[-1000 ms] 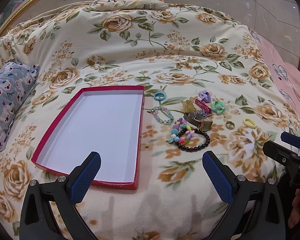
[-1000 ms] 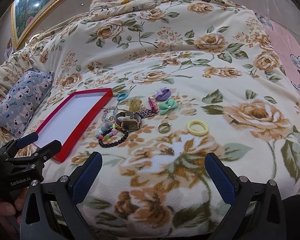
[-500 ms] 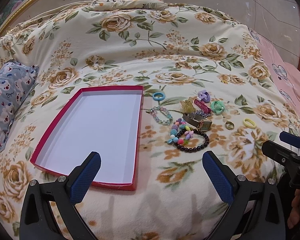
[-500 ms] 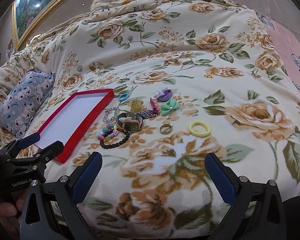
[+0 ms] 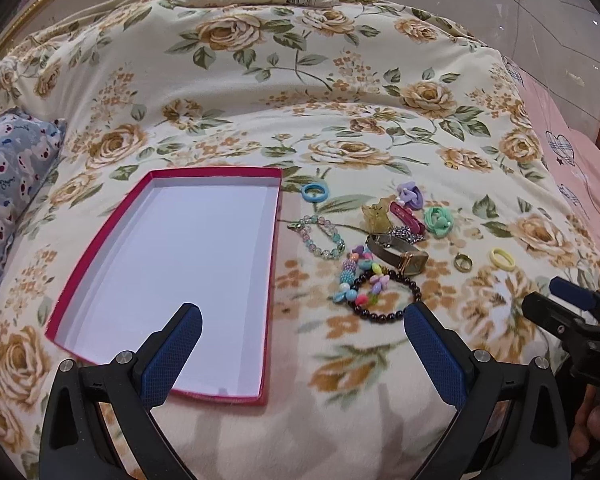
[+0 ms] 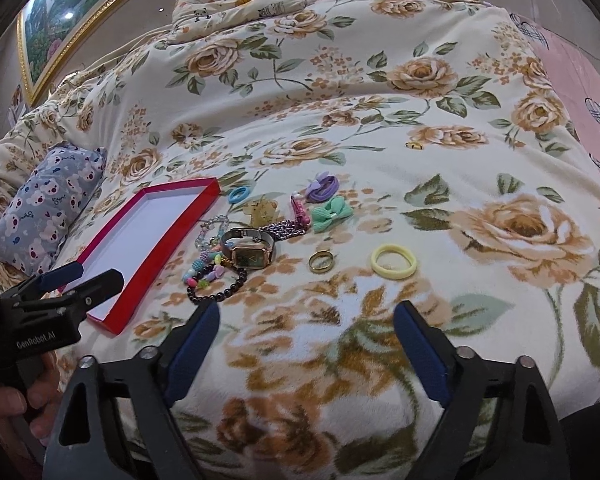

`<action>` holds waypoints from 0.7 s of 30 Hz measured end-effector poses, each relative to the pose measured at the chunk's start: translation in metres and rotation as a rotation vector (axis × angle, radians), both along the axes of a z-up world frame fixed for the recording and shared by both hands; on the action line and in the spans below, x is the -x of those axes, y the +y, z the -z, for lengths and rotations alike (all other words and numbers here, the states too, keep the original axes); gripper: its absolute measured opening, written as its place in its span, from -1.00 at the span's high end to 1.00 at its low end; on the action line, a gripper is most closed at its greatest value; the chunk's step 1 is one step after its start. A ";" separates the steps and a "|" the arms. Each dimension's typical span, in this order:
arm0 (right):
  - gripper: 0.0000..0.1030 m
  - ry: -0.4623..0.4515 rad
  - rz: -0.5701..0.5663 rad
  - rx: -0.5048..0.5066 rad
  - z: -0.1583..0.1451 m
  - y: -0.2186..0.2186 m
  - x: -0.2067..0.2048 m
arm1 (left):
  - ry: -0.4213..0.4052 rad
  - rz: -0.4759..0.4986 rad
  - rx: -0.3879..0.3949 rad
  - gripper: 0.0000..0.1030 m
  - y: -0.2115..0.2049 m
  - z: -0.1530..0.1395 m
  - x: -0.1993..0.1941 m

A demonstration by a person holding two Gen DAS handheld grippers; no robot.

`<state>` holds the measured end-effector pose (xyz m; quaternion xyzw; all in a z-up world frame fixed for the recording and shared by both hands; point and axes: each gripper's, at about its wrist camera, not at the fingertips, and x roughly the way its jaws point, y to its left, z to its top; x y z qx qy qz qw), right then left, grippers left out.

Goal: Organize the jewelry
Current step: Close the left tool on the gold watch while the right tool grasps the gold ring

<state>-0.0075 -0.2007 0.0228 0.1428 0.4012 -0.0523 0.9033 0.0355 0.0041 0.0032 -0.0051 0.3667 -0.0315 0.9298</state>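
Bed with flowered blanket [image 5: 260, 92], seen from both wrist views.

- Red box [image 5: 271, 240], white inside, empty; centre left of the left view.
- Jewelry, in a loose cluster just right of the box, all on the blanket: black bead bracelet [image 5: 384, 314], coloured bead string [image 5: 352, 276], watch [image 6: 250, 254], blue ring [image 5: 315, 193], green bow [image 6: 332, 213].
- Gold ring [image 6: 321, 261] and yellow band [image 6: 393, 261], set apart to the right.
- Left tongs [image 5: 302, 336]: wide, nothing between them.
- Right tongs [image 6: 306, 334]: closing, nothing between them.
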 end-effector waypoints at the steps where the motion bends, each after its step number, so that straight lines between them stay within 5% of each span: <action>1: -0.65 0.002 0.002 -0.003 0.001 -0.003 0.000 | 0.002 0.002 0.002 -0.97 0.000 0.000 -0.003; 11: -0.08 0.040 -0.003 -0.017 0.010 -0.012 -0.023 | 0.058 0.043 0.026 -0.75 -0.005 0.004 -0.049; 21: 0.10 0.110 -0.037 -0.025 0.031 -0.016 -0.054 | 0.119 0.079 0.063 -0.61 -0.010 0.009 -0.101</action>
